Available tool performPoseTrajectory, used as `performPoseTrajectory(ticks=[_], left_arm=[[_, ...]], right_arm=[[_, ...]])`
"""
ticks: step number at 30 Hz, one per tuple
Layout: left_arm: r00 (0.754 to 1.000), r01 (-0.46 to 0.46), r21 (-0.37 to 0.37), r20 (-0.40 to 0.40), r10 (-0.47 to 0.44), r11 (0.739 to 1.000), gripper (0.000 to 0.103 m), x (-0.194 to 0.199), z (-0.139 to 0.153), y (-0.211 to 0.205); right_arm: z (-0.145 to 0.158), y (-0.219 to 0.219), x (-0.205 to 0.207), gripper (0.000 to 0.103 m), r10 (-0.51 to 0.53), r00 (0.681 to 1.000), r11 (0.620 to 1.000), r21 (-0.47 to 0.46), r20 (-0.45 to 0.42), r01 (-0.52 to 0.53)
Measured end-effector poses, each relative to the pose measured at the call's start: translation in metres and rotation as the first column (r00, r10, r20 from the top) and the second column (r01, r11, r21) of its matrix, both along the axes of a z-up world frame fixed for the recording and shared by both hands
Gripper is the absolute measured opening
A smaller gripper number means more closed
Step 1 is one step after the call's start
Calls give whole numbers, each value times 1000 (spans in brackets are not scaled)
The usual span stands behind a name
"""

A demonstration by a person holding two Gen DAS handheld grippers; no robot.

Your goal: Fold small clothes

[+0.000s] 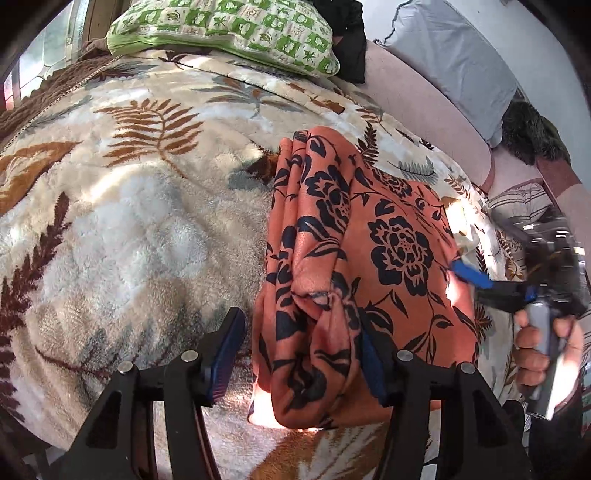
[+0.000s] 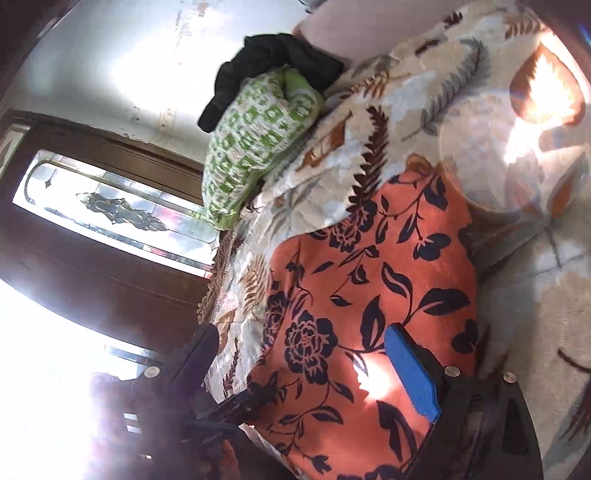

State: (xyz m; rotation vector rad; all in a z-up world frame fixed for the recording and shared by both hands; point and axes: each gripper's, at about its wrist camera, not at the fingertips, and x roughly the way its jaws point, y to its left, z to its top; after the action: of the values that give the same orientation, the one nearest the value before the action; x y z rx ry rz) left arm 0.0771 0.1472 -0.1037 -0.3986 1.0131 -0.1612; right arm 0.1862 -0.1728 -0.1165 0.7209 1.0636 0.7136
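The orange cloth lay half-folded on the blanket at 3 o'clock, left claw wide around its bunched edge, right claw also wide; next, grip that edge.

The small garment at lower right of the left wrist view is orange with dark navy roses, leaves and trailing stems. It lies on a plush blanket in cream and pale grey, printed with rust-brown and dark brown fern leaves. At the top of that view sits a pillow checked in bright green and white with little leaf motifs, and a dark, near-black cloth beside it. Upper right shows a pale grey-blue cushion against dusty pink upholstery. Both grippers are black with blue pads. The door at left of the right wrist view is dark brown.
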Motion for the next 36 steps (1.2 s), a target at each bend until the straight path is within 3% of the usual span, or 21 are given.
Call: performPoseTrajectory(ticks=[2, 4, 6, 7, 9, 13, 15, 16, 17, 18, 24, 31, 36], left_arm=[[998, 11, -12, 55, -11, 1000, 59, -13, 11, -3], [998, 31, 31, 56, -33, 999, 59, -19, 9, -8], [999, 36, 83, -39, -33, 996, 59, -12, -17, -10], [999, 24, 63, -50, -21, 998, 59, -11, -25, -7], [999, 24, 66, -31, -22, 998, 59, -13, -22, -7], [999, 42, 83, -34, -39, 996, 60, -12, -22, -7], [999, 38, 87, -36, -35, 995, 60, -11, -21, -8], [999, 37, 95, -37, -33, 995, 60, -11, -20, -9], [999, 37, 105, -39, -33, 994, 60, -12, -20, -10], [999, 37, 114, -40, -32, 993, 60, -12, -18, -10], [1000, 12, 196, 1, -13, 981, 65, -17, 0, -21], [998, -25, 317, 62, 5, 948, 66, -26, 24, -30], [995, -61, 327, 89, 33, 943, 69, -35, 38, -26]], right_arm=[[-36, 2, 12, 93, -30, 992, 999, -20, -123, 28], [-28, -2, 8, 93, -51, 994, 999, 8, -97, 52], [-17, 1, 5, 93, -41, 995, 999, -28, -86, 39], [-11, 3, 3, 93, -27, 997, 999, -34, -68, 25], [1, 7, 4, 93, 3, 1000, 1000, -21, -22, -3], [9, 0, 30, 93, -44, 999, 999, 17, -1, 44], [-10, -8, 56, 95, -87, 995, 996, 24, -51, 88], [-29, -11, 70, 95, -108, 987, 994, -1, -120, 109], [-49, -14, 77, 95, -112, 974, 993, 25, -196, 119], [-52, -19, 76, 95, -123, 973, 988, 71, -196, 140], [-9, -32, 15, 95, -49, 999, 999, 11, -20, 49], [-25, -68, -71, 96, -104, 995, 993, -60, -11, 103], [6, -47, -87, 96, -44, 995, 995, -81, 85, 51]])
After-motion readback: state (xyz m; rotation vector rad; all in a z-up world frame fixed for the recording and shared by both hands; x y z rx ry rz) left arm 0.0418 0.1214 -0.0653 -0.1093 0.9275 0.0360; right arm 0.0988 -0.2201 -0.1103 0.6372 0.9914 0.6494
